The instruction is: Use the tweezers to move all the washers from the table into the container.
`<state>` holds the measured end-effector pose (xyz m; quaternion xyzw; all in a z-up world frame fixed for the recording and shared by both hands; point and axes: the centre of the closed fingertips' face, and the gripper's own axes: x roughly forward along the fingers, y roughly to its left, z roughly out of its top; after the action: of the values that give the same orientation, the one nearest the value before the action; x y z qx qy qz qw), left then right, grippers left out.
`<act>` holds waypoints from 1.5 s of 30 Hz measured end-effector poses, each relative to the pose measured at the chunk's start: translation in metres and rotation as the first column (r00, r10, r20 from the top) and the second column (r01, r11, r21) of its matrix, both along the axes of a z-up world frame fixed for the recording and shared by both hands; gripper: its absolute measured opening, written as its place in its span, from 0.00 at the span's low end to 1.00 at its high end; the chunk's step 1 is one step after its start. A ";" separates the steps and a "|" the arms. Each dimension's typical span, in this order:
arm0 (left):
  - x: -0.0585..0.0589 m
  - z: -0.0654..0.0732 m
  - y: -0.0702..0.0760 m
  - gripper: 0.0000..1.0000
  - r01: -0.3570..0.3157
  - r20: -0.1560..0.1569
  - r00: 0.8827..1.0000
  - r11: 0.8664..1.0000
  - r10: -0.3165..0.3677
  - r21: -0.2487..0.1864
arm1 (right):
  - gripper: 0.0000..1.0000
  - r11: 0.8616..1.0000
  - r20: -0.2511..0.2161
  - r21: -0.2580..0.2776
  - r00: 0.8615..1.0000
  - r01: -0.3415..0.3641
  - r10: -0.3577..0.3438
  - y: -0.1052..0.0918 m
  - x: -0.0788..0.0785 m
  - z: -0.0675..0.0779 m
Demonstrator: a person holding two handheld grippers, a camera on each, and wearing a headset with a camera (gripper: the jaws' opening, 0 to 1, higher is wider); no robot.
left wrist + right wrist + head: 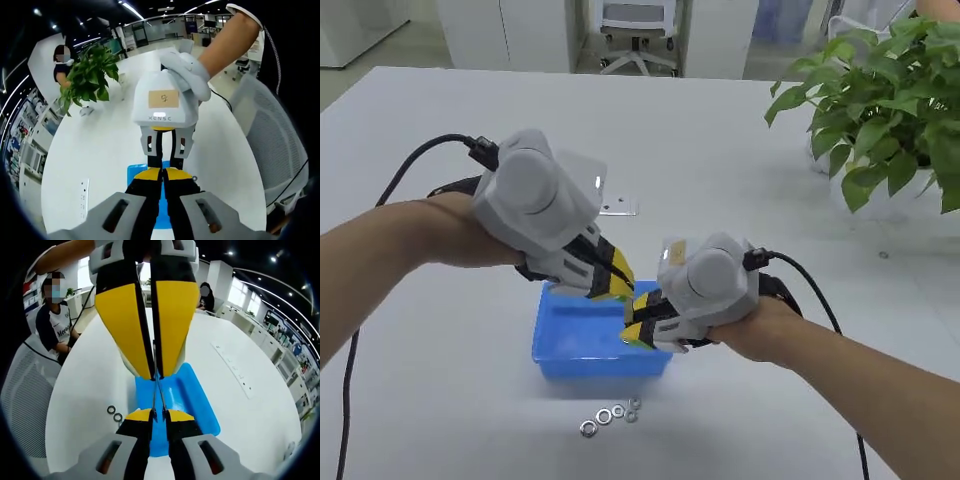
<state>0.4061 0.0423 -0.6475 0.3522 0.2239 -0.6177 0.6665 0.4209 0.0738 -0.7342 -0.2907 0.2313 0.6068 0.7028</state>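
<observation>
Table (420, 150) white, plant (890, 110) at edge; blue container (565, 355), washers (608, 415) beside; left tongs (162, 172), right tongs (159, 415) clamp tweezers (156, 390).

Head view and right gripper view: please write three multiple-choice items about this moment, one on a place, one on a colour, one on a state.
1. Where do the washers lie relative to the container?
A) inside it
B) on the table, outside it, on the person's side
C) stacked on its rim

2. What colour is the container?
A) red
B) blue
C) green

3. How do the right gripper jaws stand?
A) wide open
B) shut on a washer
C) closed on the thin tweezers

Answers: 1 B, the washers lie on the white table apart from the container's wall. 2 B, its walls are blue. 3 C, the right gripper view shows the tweezers between the jaws.
</observation>
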 end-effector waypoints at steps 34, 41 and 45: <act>-0.050 -0.025 -0.005 0.06 0.015 -0.051 0.999 0.999 -0.014 0.029 | 0.13 0.999 -0.018 -0.022 0.999 -0.030 0.030 -0.010 -0.053 -0.023; -0.053 -0.035 -0.004 0.06 0.013 -0.073 0.997 0.999 -0.011 0.032 | 0.13 0.999 -0.036 -0.020 0.999 -0.027 0.026 -0.010 -0.058 -0.033; -0.055 -0.039 -0.005 0.06 0.016 -0.085 0.996 0.999 -0.013 0.035 | 0.13 0.999 -0.046 -0.022 0.999 -0.024 0.023 -0.010 -0.062 -0.039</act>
<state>0.3507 0.0378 -0.6869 0.3392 0.2602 -0.6329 0.6455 0.3590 0.0637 -0.7736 -0.2872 0.2508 0.6189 0.6867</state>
